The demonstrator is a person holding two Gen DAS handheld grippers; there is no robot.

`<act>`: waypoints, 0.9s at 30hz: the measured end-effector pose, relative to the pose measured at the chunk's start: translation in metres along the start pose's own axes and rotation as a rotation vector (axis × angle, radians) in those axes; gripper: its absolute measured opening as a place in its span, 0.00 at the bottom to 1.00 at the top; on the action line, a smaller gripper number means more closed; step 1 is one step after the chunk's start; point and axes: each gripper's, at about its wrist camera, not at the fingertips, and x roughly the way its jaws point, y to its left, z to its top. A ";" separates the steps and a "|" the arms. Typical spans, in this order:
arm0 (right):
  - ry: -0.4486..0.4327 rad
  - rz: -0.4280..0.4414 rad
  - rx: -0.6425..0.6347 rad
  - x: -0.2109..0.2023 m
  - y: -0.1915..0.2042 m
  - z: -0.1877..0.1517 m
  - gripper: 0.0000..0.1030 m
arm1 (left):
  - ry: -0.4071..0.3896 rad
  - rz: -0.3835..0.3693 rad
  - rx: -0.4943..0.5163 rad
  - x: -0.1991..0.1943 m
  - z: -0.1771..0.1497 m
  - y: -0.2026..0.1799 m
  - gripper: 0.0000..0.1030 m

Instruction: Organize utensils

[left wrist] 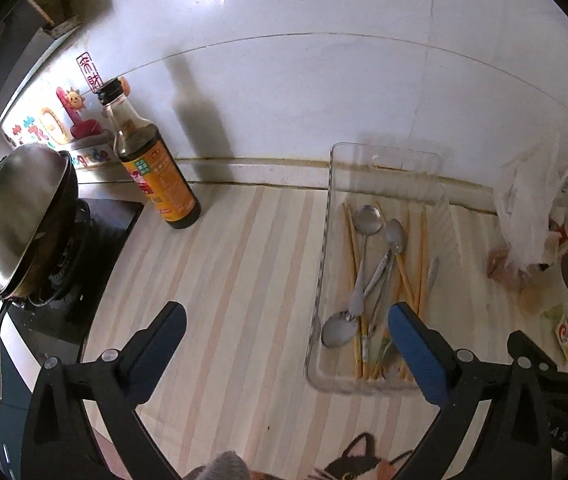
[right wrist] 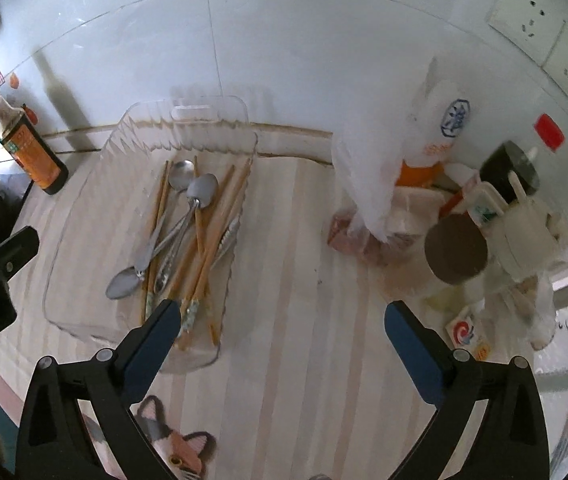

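Observation:
A clear plastic tray [left wrist: 326,240] [right wrist: 119,140] lies on the striped counter against the white wall. It holds metal spoons [left wrist: 366,220] [right wrist: 201,190], several wooden chopsticks [left wrist: 422,248] [right wrist: 219,216] and metal tongs [right wrist: 225,240], all jumbled together. My left gripper [left wrist: 286,320] is open and empty, above the counter just left of the tray, with its right finger over the tray's near end. My right gripper [right wrist: 281,320] is open and empty, above the counter just right of the tray, with its left finger over the tray's near corner.
A soy sauce bottle [left wrist: 155,168] [right wrist: 27,152] stands left of the tray by the wall. A lidded wok [left wrist: 19,216] sits on the stove at far left. White plastic bags [right wrist: 380,168], jars and a white container [right wrist: 524,236] crowd the right side. Wall sockets [right wrist: 528,24] are upper right.

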 end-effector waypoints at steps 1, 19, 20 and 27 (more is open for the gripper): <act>-0.007 -0.007 0.009 -0.005 0.000 -0.003 1.00 | -0.006 -0.005 0.002 -0.006 -0.003 0.002 1.00; -0.256 -0.070 0.112 -0.190 0.020 -0.106 1.00 | -0.190 -0.121 0.059 -0.175 -0.076 0.050 1.00; -0.268 -0.073 0.120 -0.203 0.022 -0.115 1.00 | -0.206 -0.123 0.064 -0.187 -0.082 0.054 1.00; -0.355 -0.110 0.161 -0.274 0.034 -0.168 1.00 | -0.287 -0.124 0.073 -0.244 -0.114 0.077 1.00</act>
